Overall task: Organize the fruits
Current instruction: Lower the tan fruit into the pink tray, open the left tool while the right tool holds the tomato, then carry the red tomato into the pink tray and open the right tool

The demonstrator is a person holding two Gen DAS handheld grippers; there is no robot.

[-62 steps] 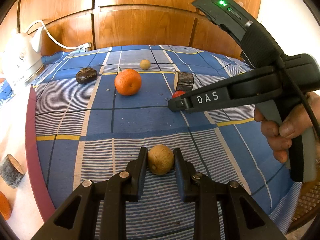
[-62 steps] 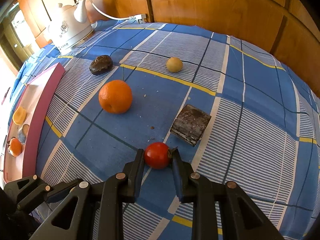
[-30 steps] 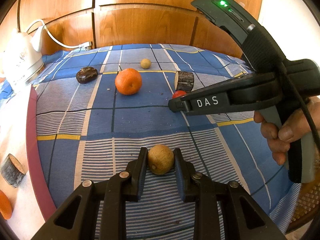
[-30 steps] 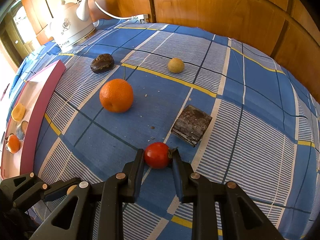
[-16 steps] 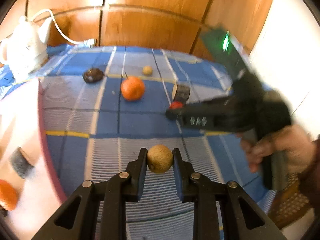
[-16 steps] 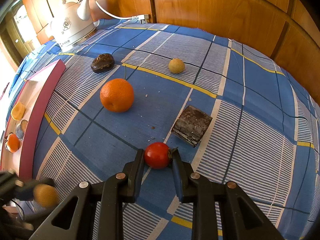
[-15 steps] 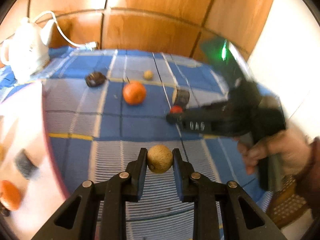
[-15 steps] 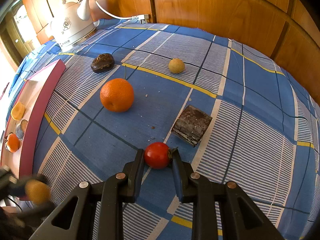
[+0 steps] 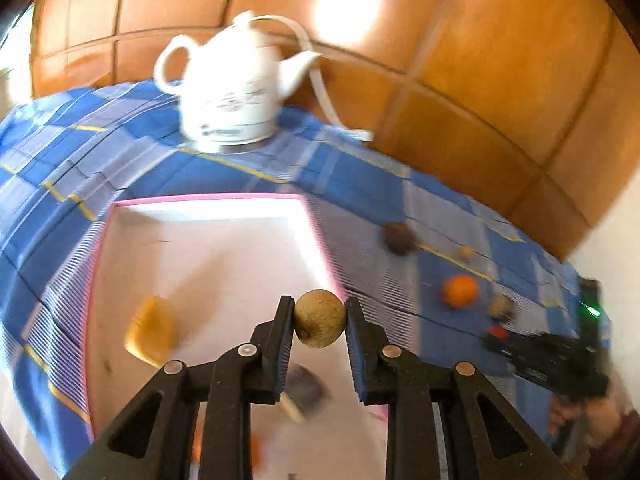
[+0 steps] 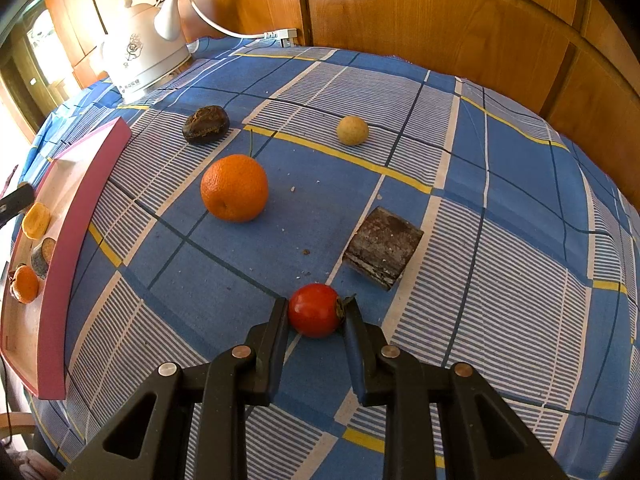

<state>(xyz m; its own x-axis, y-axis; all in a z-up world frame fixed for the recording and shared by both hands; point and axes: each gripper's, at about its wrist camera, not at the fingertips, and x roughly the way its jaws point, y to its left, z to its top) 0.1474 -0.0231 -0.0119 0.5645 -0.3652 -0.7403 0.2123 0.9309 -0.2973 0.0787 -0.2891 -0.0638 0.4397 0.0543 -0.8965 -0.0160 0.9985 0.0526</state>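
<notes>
Fruit sits in both of our tongs. Our left tongs (image 9: 319, 322) are clamped on a round tan fruit (image 9: 319, 323), held in the air above the white inside of a pink-rimmed tray (image 9: 208, 197); the left view is blurred, but we can make out a yellow piece (image 9: 150, 334) and a grey chunk (image 9: 306, 394) lying in the tray below. Our right tongs (image 10: 316, 312) are closed on a small red fruit (image 10: 314, 310), pads pressed to its two sides, low over the blue checked cloth (image 10: 500, 240) that covers the tabletop; we cannot tell whether the fruit touches the cloth.

Loose on the cloth we see a large orange (image 10: 234, 188), a dark brown wrinkled fruit (image 10: 206, 124) beyond it, a small pale yellow ball-shaped fruit (image 10: 352, 130) to the right of that, and a dark block with a bark-like face (image 10: 384, 248) just beyond the red fruit. The tray stands at the left edge of the cloth in the right view, holding a small orange fruit (image 10: 25, 283) along with the yellow and grey pieces. A white kettle (image 10: 142, 56) stands at the far left corner, its white cord (image 10: 224, 28) running along the wooden panelled wall (image 10: 440, 20).
</notes>
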